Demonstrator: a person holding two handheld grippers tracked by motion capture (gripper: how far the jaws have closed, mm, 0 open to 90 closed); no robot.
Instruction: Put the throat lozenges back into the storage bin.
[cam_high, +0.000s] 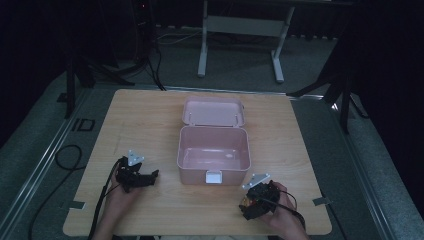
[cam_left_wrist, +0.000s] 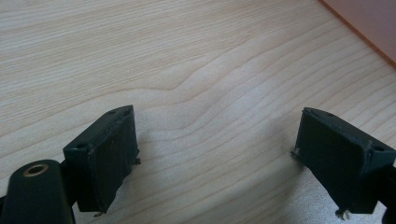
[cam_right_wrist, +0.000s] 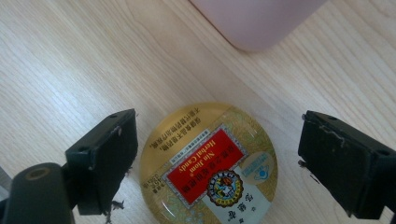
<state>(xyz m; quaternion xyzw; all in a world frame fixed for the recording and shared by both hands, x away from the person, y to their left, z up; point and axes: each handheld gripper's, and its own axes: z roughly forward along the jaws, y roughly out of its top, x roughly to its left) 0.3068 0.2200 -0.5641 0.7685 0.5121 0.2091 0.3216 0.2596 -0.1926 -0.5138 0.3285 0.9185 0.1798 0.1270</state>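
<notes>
Right gripper view: round candy tin sat flat on the surface, right tool spread wide around it, nothing clamped yet.

To get this grab clean, the tin's probably best centred first, since it's closer to one jaw, then squeezed low on the rim so it isn't popped out. The pink box is parked open just beyond, lid flipped back. The left tool is held apart over bare wood. The tin's near edge is cut off, and most of its small print can't be read.

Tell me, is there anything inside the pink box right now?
No, the open pink box shows only its bare pink floor in the high view.
</notes>
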